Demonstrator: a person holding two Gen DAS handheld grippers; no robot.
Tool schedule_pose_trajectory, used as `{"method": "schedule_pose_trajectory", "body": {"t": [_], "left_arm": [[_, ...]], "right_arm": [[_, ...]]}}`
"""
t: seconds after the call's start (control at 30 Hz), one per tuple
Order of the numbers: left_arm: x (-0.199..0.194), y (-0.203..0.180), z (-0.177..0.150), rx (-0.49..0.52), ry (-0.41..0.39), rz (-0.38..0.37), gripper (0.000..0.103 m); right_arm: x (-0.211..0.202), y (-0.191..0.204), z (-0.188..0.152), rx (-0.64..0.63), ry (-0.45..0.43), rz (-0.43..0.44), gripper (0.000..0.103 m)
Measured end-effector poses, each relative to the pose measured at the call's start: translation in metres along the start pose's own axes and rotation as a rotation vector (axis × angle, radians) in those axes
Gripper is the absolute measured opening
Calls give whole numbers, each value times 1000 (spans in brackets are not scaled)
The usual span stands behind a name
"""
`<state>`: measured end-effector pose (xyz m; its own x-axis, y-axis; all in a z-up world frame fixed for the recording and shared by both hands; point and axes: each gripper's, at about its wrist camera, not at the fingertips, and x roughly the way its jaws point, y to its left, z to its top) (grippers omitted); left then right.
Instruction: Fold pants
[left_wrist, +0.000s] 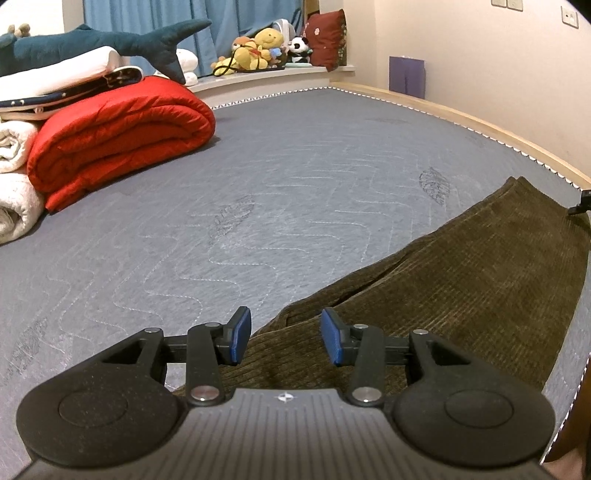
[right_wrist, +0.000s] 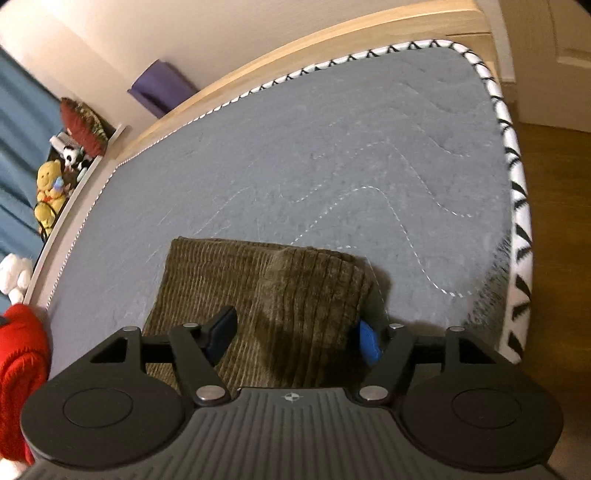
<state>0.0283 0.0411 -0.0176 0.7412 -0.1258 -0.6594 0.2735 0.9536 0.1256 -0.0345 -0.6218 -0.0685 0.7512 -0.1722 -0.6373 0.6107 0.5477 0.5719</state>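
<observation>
Olive-brown corduroy pants (left_wrist: 461, 273) lie on the grey quilted mattress (left_wrist: 258, 192), stretching from the near middle toward the right edge in the left wrist view. My left gripper (left_wrist: 286, 338) is open, its blue pads on either side of the near end of the pants. In the right wrist view the pants (right_wrist: 258, 291) lie flat with a doubled layer at their right side. My right gripper (right_wrist: 295, 338) is open wide, straddling that raised fold, with the right pad (right_wrist: 369, 343) at the fabric's edge. A black part of the other gripper (left_wrist: 581, 201) shows at the far right.
A folded red quilt (left_wrist: 122, 136), white rolled blankets (left_wrist: 16, 184) and a blue shark plush (left_wrist: 99, 40) lie at the left. Stuffed toys (left_wrist: 258, 48) sit on the sill behind. The mattress edge (right_wrist: 517, 206) and wooden floor (right_wrist: 561, 258) are close on the right.
</observation>
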Motion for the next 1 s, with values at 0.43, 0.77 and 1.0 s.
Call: {"method": "schedule_pose_trajectory", "body": {"t": [0.43, 0.77, 1.0], "left_arm": [[-11, 11, 2, -29, -31, 26, 47], [-15, 31, 3, -98, -36, 54, 47], [-18, 40, 0, -114, -27, 52, 47]], "right_arm": [[-59, 70, -24, -186, -159, 87, 20], [-209, 237, -262, -1127, -157, 792, 19], [-171, 248, -370, -1310, 264, 735, 23]]}}
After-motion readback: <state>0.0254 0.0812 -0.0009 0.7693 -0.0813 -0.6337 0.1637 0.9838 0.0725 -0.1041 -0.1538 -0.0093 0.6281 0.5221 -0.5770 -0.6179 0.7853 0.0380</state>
